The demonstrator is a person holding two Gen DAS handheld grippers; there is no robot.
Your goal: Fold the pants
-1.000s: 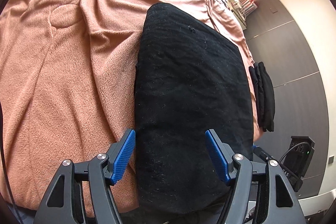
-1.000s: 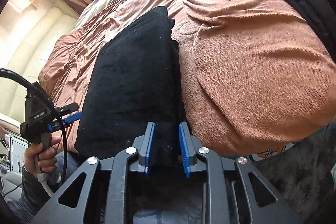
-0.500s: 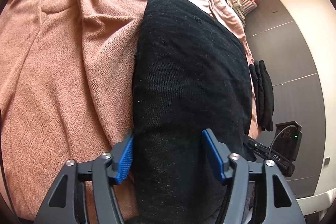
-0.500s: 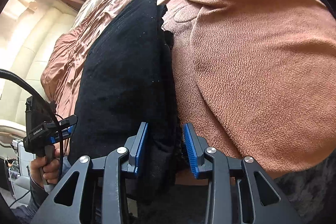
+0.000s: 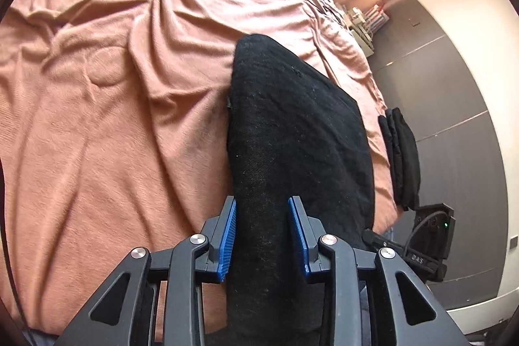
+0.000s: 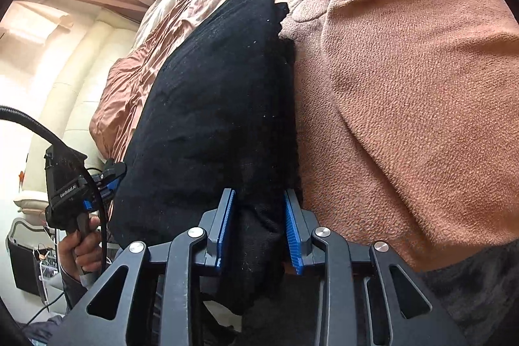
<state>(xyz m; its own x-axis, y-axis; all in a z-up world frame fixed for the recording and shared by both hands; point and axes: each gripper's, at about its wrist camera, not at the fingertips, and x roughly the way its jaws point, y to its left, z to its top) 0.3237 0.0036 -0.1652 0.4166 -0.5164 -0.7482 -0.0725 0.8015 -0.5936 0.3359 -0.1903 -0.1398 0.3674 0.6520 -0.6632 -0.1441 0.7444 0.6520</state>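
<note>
Rumpled salmon-pink blanket covers the bed and fills most of the left wrist view, with a grey wardrobe wall down the right edge of the frame. Black pants, already folded into a thick oblong, lie on the blanket right of centre; the long axis runs from the bottom middle of the frame up toward the upper middle. The left claw sits at the bottom centre, and its blue pads press the near end of the bundle from either side, so it looks clamped on the pants. A second dark folded stack hangs at the bed's edge on the right, and part of the other tool shows at lower right.

From the right wrist view the same blanket takes the right half and a padded cream headboard the upper left. The pants rise from the bottom centre toward the upper middle, their layered edge facing right. The right claw has its pads closed against the near right corner of the bundle, fabric bunched between them. The person's hand grips the left tool at lower left, at the bundle's other near corner.

Both claws hold the near short end, so any further fold would, I judge, carry that end away along the long axis.
</note>
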